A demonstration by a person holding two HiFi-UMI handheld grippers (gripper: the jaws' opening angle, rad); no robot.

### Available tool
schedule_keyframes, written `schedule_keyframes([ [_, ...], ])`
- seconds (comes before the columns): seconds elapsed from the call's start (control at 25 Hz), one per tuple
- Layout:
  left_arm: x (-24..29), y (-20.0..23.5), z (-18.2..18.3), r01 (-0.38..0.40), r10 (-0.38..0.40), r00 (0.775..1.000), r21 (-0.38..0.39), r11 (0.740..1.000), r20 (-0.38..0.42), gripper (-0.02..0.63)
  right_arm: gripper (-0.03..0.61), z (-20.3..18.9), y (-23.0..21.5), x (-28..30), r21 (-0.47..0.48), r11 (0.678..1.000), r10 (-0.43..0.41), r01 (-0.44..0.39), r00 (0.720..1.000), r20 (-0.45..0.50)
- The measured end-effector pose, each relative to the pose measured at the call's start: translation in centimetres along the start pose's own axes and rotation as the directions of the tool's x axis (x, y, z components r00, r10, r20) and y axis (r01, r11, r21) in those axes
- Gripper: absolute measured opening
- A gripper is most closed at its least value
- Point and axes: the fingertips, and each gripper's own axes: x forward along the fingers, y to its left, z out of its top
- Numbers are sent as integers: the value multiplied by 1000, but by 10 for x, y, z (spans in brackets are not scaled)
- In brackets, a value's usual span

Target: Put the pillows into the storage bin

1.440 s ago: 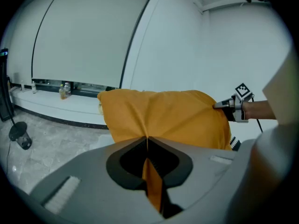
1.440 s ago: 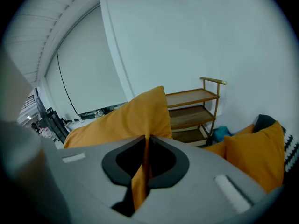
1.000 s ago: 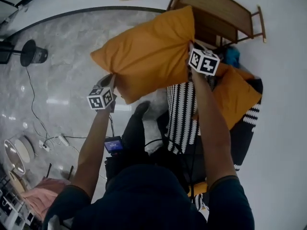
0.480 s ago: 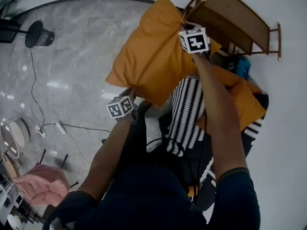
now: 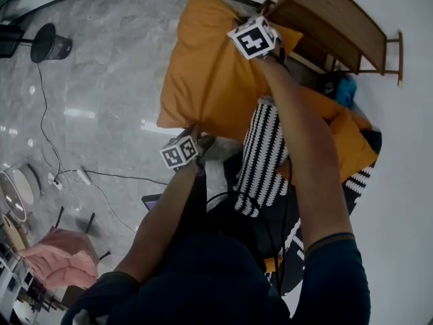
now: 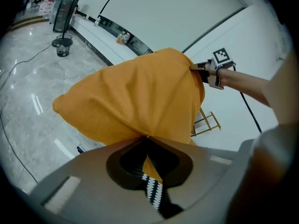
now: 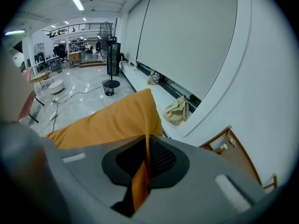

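Observation:
An orange pillow (image 5: 210, 70) hangs in the air between both grippers, standing nearly upright. My left gripper (image 5: 195, 135) is shut on its lower corner, and my right gripper (image 5: 243, 32) is shut on its upper edge. In the left gripper view the pillow (image 6: 135, 101) fills the middle, its corner pinched in my left gripper (image 6: 147, 138), with the right gripper (image 6: 212, 71) at its far side. In the right gripper view, orange pillow fabric (image 7: 112, 120) is pinched in my right gripper (image 7: 146, 143). Below lie a black-and-white striped pillow (image 5: 260, 158) and a second orange pillow (image 5: 345, 144).
A wooden rack (image 5: 335, 19) stands at the upper right beside a white wall. A dark patterned cushion (image 5: 355, 181) lies under the pillows. A floor fan (image 5: 49, 45), cables (image 5: 81, 178) and a pink chair (image 5: 61, 259) are on the marble floor at left. A beige bag (image 7: 176, 110) lies by the wall.
The orange pillow has swung from lying wide to standing upright. The right gripper moved up and left with its edge; the left gripper moved right and down with its corner.

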Motion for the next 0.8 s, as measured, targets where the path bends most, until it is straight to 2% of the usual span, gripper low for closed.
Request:
schedule_keyframes([
  [0.12,10,13,-5,-28,28,999,-18,999,-25,21,28,0,4,20,-4,1000,11,-11,1000,-4],
  [0.16,17,18,-13,-24,22,998,-42,999,-61,82,72,-4,3,30,-13,1000,12,-12,1000,-21],
  [0.2,23,22,-23,-18,11,995,-71,997,-97,215,169,-10,2,40,-28,1000,9,-10,999,-51],
  [0.24,28,25,-30,-18,8,993,-87,996,-122,205,207,-17,1,47,-46,999,2,-6,996,-90],
  [0.28,30,28,-34,-24,14,991,-80,997,-131,187,207,-23,1,51,-60,998,-7,0,992,-124],
  [0.36,29,30,-29,-33,30,992,-19,999,-120,153,206,-31,3,50,-53,999,-12,5,989,-150],
  [0.52,27,23,1,-12,18,997,85,996,-78,146,206,-58,11,31,19,1000,-3,5,990,-142],
  [0.8,38,-24,60,67,-65,998,234,970,-17,138,206,-143,-2,-24,188,979,-54,85,985,-165],
])
